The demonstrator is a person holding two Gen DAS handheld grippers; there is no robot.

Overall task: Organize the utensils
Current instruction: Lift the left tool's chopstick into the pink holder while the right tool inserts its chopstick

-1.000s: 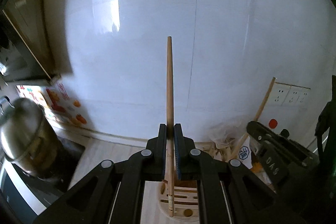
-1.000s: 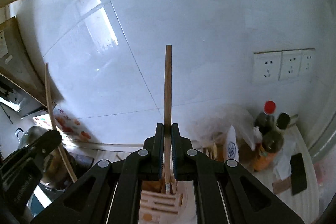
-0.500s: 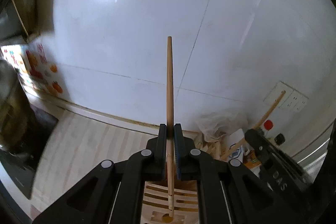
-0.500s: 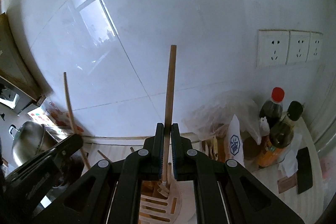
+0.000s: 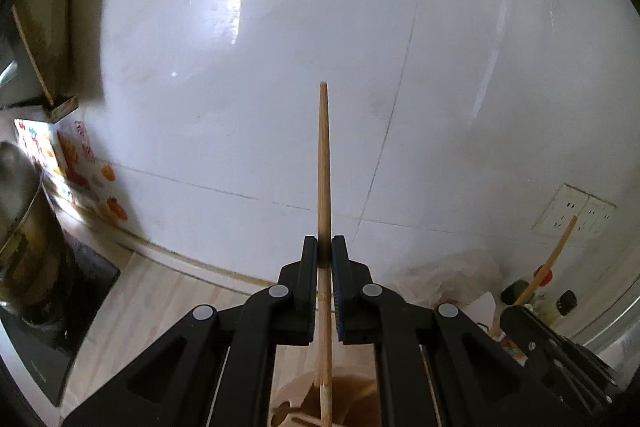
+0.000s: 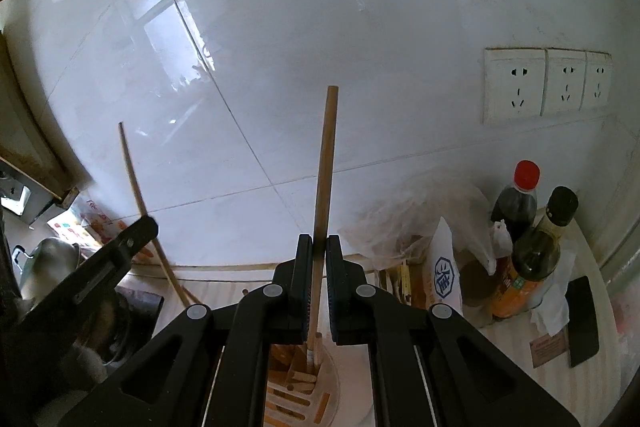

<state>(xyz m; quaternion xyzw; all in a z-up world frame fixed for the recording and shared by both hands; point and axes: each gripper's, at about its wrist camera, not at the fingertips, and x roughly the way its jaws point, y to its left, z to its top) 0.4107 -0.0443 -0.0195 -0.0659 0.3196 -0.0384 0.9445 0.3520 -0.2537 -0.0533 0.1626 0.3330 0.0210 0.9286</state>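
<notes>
My left gripper (image 5: 325, 247) is shut on a wooden chopstick (image 5: 324, 163) that stands upright; its lower end hangs over a round wooden utensil holder (image 5: 320, 403). My right gripper (image 6: 319, 247) is shut on a second wooden chopstick (image 6: 326, 163), tilted slightly right, with its lower end down in the slotted holder (image 6: 298, 383) beside other wooden sticks. The left gripper and its chopstick (image 6: 138, 195) show at the left of the right wrist view. The right gripper's chopstick (image 5: 548, 263) shows at the lower right of the left wrist view.
A white tiled wall (image 5: 320, 27) is close ahead. A steel pot (image 5: 20, 219) stands on a black stove at the left. Two sauce bottles (image 6: 532, 227), a plastic bag (image 6: 404, 223) and a white packet (image 6: 444, 267) crowd the right. Wall sockets (image 6: 544, 83) are above them.
The left gripper has swung so the holder sits lower and more hidden under it. The right gripper has lowered its chopstick further among the sticks in the holder.
</notes>
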